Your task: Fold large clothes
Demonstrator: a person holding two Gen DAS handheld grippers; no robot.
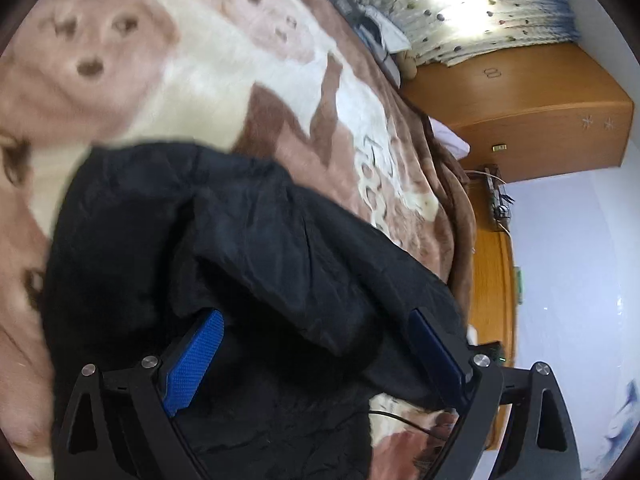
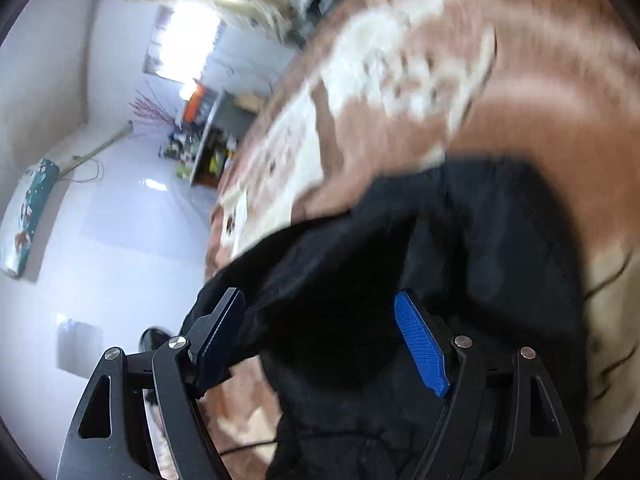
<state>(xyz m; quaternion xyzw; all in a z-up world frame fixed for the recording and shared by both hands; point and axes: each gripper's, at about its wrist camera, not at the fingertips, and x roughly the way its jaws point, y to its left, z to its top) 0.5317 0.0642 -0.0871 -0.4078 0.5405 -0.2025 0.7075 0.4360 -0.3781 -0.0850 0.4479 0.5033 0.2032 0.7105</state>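
A large black garment (image 1: 248, 240) lies bunched on a brown and cream patterned blanket (image 1: 200, 52). My left gripper (image 1: 316, 318) stands open just above it, blue pads wide apart, and a thick fold of the black cloth bulges between the fingers without being pinched. In the right wrist view the same black garment (image 2: 460, 240) lies under my right gripper (image 2: 320, 300), which is also open. Cloth sits between its blue pads (image 2: 420, 344), and the pads do not press on it. This view is blurred.
The blanket (image 2: 400, 80) covers a bed. An orange wooden wardrobe (image 1: 528, 112) and a bedside unit (image 1: 492, 260) stand past the bed's edge. A pale shiny floor (image 2: 120, 240), shelves (image 2: 216, 140) and a thin black cable (image 1: 404, 420) are also in view.
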